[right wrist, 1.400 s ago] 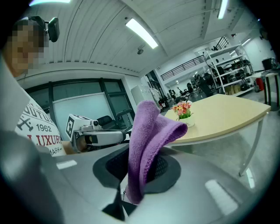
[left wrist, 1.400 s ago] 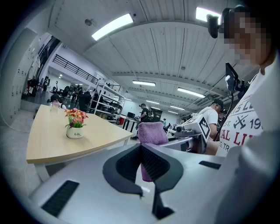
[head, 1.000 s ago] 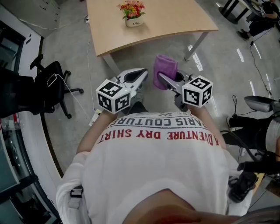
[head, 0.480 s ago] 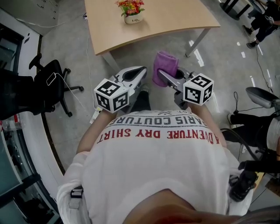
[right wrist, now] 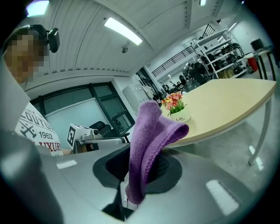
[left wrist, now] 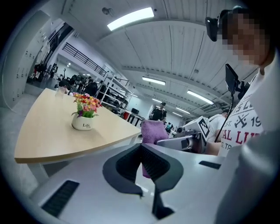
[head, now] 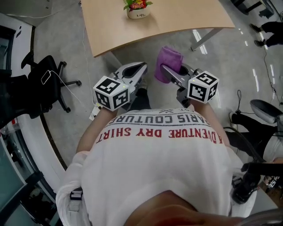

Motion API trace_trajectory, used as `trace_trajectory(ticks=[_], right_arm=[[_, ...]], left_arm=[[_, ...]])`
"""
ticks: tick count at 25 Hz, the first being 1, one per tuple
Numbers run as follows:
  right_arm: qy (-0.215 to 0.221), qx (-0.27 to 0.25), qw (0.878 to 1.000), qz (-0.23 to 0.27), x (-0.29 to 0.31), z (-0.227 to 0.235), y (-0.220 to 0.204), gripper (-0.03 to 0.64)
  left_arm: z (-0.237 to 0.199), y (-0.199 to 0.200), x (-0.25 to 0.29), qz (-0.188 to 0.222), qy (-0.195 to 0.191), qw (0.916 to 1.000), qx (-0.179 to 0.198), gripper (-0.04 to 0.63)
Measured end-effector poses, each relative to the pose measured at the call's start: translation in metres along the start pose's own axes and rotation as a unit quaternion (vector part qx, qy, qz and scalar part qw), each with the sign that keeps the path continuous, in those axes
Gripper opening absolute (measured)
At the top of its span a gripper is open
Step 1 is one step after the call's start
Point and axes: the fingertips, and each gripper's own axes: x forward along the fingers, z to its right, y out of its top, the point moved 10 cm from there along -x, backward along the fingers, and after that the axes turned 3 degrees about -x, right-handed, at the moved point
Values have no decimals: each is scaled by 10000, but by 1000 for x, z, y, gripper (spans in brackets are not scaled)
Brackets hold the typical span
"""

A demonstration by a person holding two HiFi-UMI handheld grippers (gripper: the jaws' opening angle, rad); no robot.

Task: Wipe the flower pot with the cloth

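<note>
A small white flower pot [head: 138, 13] with red and yellow flowers stands on the far part of a light wooden table [head: 177, 20]; it also shows in the left gripper view [left wrist: 82, 123] and the right gripper view [right wrist: 180, 116]. My right gripper [head: 164, 68] is shut on a folded purple cloth [head: 168, 64], which sticks up from its jaws [right wrist: 151, 140]. My left gripper [head: 142, 67] is shut with nothing in it. Both are held in front of my chest, short of the table's near edge and apart from the pot.
A black office chair [head: 40, 84] stands to the left on the grey floor. A white cable [head: 86, 62] trails past the table leg [head: 208, 37]. Dark equipment [head: 261, 128] lies at the right. Other people stand far back in the hall [left wrist: 157, 113].
The table and pot have slid toward the top of the head view. Both grippers keep their pose in front of me, the right one still holding the cloth.
</note>
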Motion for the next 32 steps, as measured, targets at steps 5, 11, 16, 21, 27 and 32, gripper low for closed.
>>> trace_trajectory(ticks=[5, 11, 16, 21, 27, 32], right_arm=[[-56, 170, 9996, -206, 70, 62, 31, 46], [-221, 374, 9987, -251, 138, 134, 69, 46], [-343, 379, 9986, -106, 161, 160, 97, 46], [-502, 354, 9981, 93, 162, 172, 107, 46], [-576, 420, 9971, 285, 153, 174, 110, 46], [-564, 604, 9961, 313, 159, 194, 102, 46]], left_arm=[[-90, 30, 32, -123, 103, 9995, -261, 2], [-181, 71, 73, -234, 190, 9993, -232, 2], [-221, 97, 89, -374, 216, 9991, -47, 2], [-236, 106, 98, -391, 222, 9990, 50, 2], [-235, 110, 107, -528, 324, 9981, 65, 2], [-249, 104, 119, -616, 622, 9961, -75, 2]])
